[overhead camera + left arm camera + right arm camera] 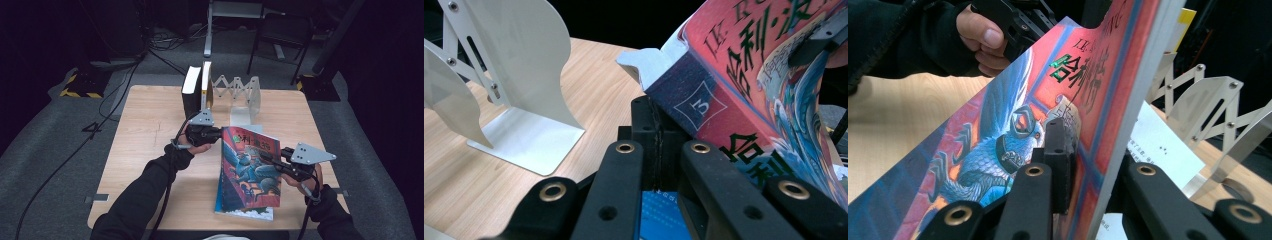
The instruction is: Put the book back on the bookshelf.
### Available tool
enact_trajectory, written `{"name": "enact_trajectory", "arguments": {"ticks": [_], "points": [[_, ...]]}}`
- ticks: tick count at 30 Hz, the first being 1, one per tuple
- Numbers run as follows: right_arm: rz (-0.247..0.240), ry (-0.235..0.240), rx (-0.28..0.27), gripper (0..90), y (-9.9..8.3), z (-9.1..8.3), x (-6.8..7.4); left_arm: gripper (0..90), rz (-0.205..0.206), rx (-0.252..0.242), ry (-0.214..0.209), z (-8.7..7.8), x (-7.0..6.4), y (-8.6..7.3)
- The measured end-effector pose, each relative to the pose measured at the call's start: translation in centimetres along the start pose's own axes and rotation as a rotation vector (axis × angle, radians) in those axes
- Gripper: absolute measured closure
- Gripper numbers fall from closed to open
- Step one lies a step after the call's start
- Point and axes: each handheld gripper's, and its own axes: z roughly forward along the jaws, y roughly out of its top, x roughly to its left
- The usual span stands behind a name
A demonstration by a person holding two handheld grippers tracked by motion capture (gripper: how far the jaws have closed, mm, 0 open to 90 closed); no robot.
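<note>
A book with a red cover and a blue winged creature (250, 165) (764, 75) (998, 150) is held tilted above the middle of the wooden table (150, 130). My left gripper (217, 134) (656, 107) is shut at the far corner of its dark blue spine, its jaws pressed together. My right gripper (267, 157) (1088, 150) is shut on the book's long open edge, with one jaw flat on the front cover and the other hidden behind. A second book with a blue cover (245, 210) (659, 215) lies flat under the held one.
An expanding white metal bookend rack (240, 92) (524, 75) (1218, 105) stands at the table's back. Two books (191, 92) stand upright at its left end. A chair (282, 30) and cables (125, 85) are on the floor beyond.
</note>
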Motion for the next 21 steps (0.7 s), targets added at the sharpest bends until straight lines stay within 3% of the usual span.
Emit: {"name": "enact_trajectory", "arguments": {"ticks": [5,8,10,16,21], "points": [[-0.023,-0.075,-0.013,81.6,0.5,0.9,-0.2,89.9,-0.010,-0.019,0.018,-0.4,0.8,0.6],[-0.033,-0.118,-0.042,82.3,1.2,1.4,-0.6,89.9,-0.009,-0.046,0.050,-1.3,1.5,2.4],[-0.063,-0.151,-0.053,82.4,1.8,1.5,-0.7,89.9,0.019,-0.041,0.072,-1.6,1.4,3.3],[-0.074,-0.170,-0.099,82.6,1.2,0.1,-0.1,89.7,0.049,-0.078,0.057,-2.1,0.0,3.9],[-0.073,-0.162,-0.129,82.7,0.2,-1.9,0.9,87.8,0.119,-0.072,0.054,-2.2,-2.0,4.3]]}}
